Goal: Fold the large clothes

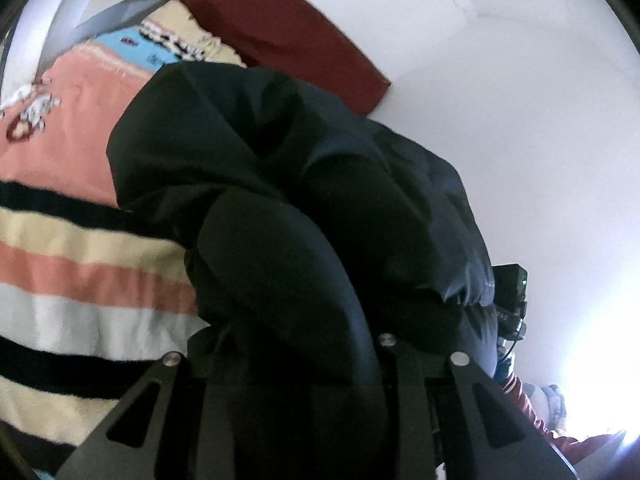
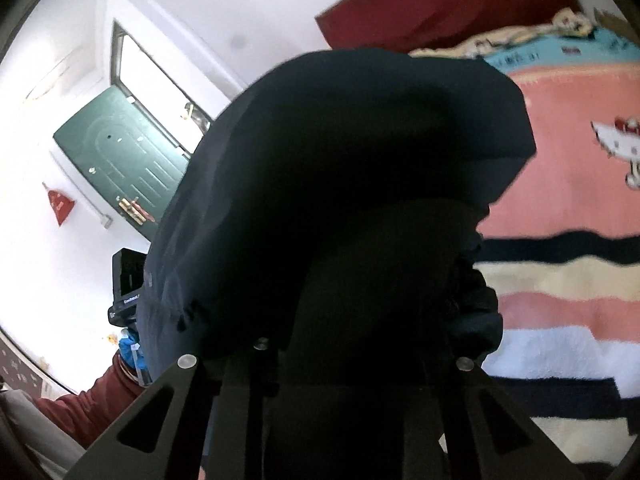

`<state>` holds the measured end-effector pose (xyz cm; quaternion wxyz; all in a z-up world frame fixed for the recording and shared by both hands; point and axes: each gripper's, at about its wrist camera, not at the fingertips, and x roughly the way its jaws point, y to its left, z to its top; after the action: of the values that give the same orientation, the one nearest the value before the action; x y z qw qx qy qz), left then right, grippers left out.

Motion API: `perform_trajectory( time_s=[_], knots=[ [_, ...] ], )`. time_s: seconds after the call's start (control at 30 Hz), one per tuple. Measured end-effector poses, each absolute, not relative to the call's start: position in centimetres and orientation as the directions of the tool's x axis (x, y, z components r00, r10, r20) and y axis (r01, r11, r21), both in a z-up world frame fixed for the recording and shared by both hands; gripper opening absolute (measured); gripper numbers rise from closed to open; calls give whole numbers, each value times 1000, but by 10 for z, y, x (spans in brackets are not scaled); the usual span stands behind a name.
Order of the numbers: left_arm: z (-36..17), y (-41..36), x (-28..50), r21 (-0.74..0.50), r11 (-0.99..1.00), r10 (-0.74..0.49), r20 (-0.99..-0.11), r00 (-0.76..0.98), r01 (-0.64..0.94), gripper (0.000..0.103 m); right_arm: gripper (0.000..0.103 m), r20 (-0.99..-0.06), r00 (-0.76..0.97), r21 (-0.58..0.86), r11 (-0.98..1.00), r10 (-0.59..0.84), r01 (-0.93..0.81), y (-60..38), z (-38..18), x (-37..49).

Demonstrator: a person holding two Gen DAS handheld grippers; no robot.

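Observation:
A large dark navy garment (image 1: 288,184) is lifted off the bed and hangs bunched over both grippers. In the left wrist view it drapes over my left gripper (image 1: 316,344), hiding the fingertips; the fabric runs into the jaws. In the right wrist view the same garment (image 2: 340,152) covers my right gripper (image 2: 360,344) the same way. Both grippers appear shut on the cloth. The right gripper's camera body (image 1: 510,296) shows at the garment's right edge, and the left one (image 2: 128,284) shows in the right wrist view.
Below lies a bed with a pink, cream, black and white striped blanket (image 1: 80,264), also in the right wrist view (image 2: 568,280). A dark red headboard (image 1: 280,28) stands against a white wall. A green door (image 2: 128,160) is on the left. A red-sleeved arm (image 2: 88,404) is visible.

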<state>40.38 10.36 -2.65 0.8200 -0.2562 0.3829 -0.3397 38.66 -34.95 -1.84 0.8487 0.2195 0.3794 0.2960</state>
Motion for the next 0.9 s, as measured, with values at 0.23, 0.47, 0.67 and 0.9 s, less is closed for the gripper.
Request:
perform_trajectory(
  time_s=[0.23, 0.47, 0.67, 0.9],
  knots=[
    [10, 110, 383, -673, 634, -759, -449, 471, 380, 23, 19, -475, 568, 610, 717, 672, -337, -361, 20, 340],
    [-50, 97, 411, -656, 701, -700, -557, 447, 281, 23, 19, -542, 557, 630, 743, 629, -226, -372, -19, 354],
    [-114, 128, 423, -669, 723, -666, -612, 427, 170, 28, 22, -583, 530, 680, 727, 616, -97, -398, -94, 363],
    [-119, 174, 424, -731, 673, -702, -582, 409, 115, 43, 80, -677, 550, 597, 802, 489, 21, -422, -107, 355]
  ],
)
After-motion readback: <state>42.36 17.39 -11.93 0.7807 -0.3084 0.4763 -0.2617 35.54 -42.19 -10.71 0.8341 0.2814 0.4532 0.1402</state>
